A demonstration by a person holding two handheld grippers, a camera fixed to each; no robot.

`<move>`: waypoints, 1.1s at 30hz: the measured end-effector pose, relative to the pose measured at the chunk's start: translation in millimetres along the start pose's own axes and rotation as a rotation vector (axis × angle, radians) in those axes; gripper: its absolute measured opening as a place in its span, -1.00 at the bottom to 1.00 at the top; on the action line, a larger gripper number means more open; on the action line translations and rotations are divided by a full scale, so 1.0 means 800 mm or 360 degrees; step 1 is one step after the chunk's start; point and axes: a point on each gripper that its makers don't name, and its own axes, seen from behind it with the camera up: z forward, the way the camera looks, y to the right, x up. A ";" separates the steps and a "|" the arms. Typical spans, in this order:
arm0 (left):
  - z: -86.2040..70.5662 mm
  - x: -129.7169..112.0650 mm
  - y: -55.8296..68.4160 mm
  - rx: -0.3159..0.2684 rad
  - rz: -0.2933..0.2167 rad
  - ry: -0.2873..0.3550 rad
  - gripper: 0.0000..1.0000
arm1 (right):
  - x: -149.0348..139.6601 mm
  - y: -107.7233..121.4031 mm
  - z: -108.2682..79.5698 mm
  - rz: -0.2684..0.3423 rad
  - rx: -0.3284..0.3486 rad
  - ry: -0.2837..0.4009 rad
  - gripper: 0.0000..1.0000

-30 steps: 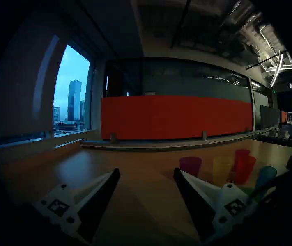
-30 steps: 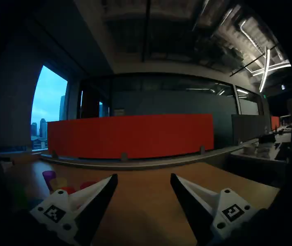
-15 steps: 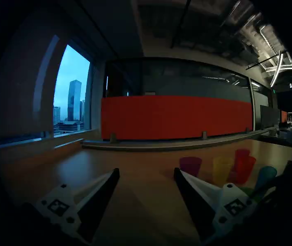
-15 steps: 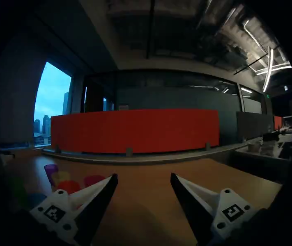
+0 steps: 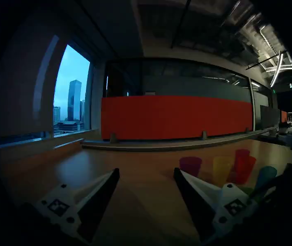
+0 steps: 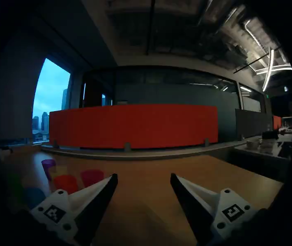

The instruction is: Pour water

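Several coloured plastic cups stand together on a wooden desk [image 5: 146, 158]. In the left gripper view they sit to the right, beyond the right finger: a purple cup [image 5: 190, 164], a yellow cup [image 5: 221, 169], a red cup [image 5: 243, 167] and a blue cup [image 5: 265, 176]. My left gripper [image 5: 146, 172] is open and holds nothing. In the right gripper view the cups lie low at the left: a purple cup [image 6: 48, 167], a red cup [image 6: 65, 182], a pink cup [image 6: 91, 177]. My right gripper [image 6: 143, 177] is open, empty, to their right. The light is dim, and I cannot tell whether any cup holds water.
A long red divider [image 5: 174, 117] runs along the desk's far edge. A window [image 5: 72, 98] with city towers is at the left. More desks with objects [image 6: 265, 145] lie far to the right. Bare wood [image 6: 158, 172] stretches ahead of both grippers.
The right gripper view has tipped slightly down, so the cups show more fully at its lower left. The left gripper has stayed still. Both stay open.
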 end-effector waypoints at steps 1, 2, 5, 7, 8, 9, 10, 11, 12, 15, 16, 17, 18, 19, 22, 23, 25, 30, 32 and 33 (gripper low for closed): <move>0.000 0.000 0.000 0.0000 0.0000 0.0000 0.96 | 0.000 0.000 0.000 -0.0004 -0.0001 -0.0003 0.99; 0.000 0.000 0.000 0.0000 0.0000 0.0000 0.96 | -0.001 0.000 0.000 -0.0007 -0.0002 -0.0006 0.99; 0.000 0.000 0.000 0.0000 0.0000 0.0000 0.96 | -0.002 -0.002 0.001 -0.0019 -0.0003 -0.0019 0.99; 0.000 0.000 0.000 0.0000 0.0000 0.0000 0.96 | -0.003 -0.003 0.002 -0.0026 -0.0002 -0.0029 0.99; 0.000 0.000 0.000 0.0000 0.0000 0.0000 0.96 | -0.004 -0.004 0.002 -0.0028 -0.0001 -0.0034 0.99; 0.000 0.000 0.001 0.0000 0.0000 0.0000 0.96 | -0.004 -0.004 0.003 -0.0031 0.0000 -0.0039 0.99; 0.000 0.000 0.001 0.0000 0.0000 0.0000 0.96 | -0.004 -0.005 0.003 -0.0031 0.0001 -0.0039 0.99; 0.000 0.000 0.000 0.0000 0.0000 0.0000 0.96 | -0.004 -0.005 0.003 -0.0031 0.0002 -0.0039 0.99; 0.001 0.000 0.000 0.0000 0.0000 0.0000 0.97 | -0.004 -0.006 0.003 -0.0030 0.0002 -0.0039 0.99; 0.001 0.000 0.000 -0.0001 0.0000 0.0000 0.96 | -0.004 -0.007 0.003 -0.0031 0.0003 -0.0039 0.99; 0.001 0.000 0.000 -0.0001 0.0000 0.0000 0.96 | -0.004 -0.007 0.003 -0.0031 0.0003 -0.0039 0.99; 0.001 -0.001 0.000 -0.0001 0.0000 0.0000 0.96 | -0.004 -0.007 0.003 -0.0030 0.0003 -0.0039 0.99; 0.001 -0.001 0.000 0.0000 0.0000 0.0000 0.96 | -0.004 -0.007 0.002 -0.0030 0.0003 -0.0039 0.99; 0.001 -0.001 0.001 -0.0001 0.0000 0.0000 0.97 | -0.004 -0.007 0.002 -0.0030 0.0003 -0.0040 0.99; 0.001 -0.001 0.001 -0.0001 0.0000 0.0000 0.96 | -0.004 -0.006 0.002 -0.0030 0.0002 -0.0040 0.99; 0.001 -0.001 0.001 -0.0001 0.0000 0.0000 0.96 | -0.004 -0.006 0.002 -0.0029 0.0001 -0.0041 0.99; 0.000 -0.001 0.001 0.0000 0.0000 0.0000 0.96 | -0.004 -0.006 0.003 -0.0029 0.0001 -0.0042 0.99; 0.000 0.000 0.000 -0.0001 0.0000 0.0000 0.96 | -0.005 -0.007 0.003 -0.0030 0.0001 -0.0044 0.99; 0.001 0.000 0.000 -0.0001 0.0000 0.0000 0.97 | -0.005 -0.006 0.003 -0.0029 0.0001 -0.0044 0.99; 0.001 0.000 0.000 -0.0001 0.0000 0.0000 0.97 | -0.006 -0.006 0.003 -0.0029 0.0001 -0.0044 0.99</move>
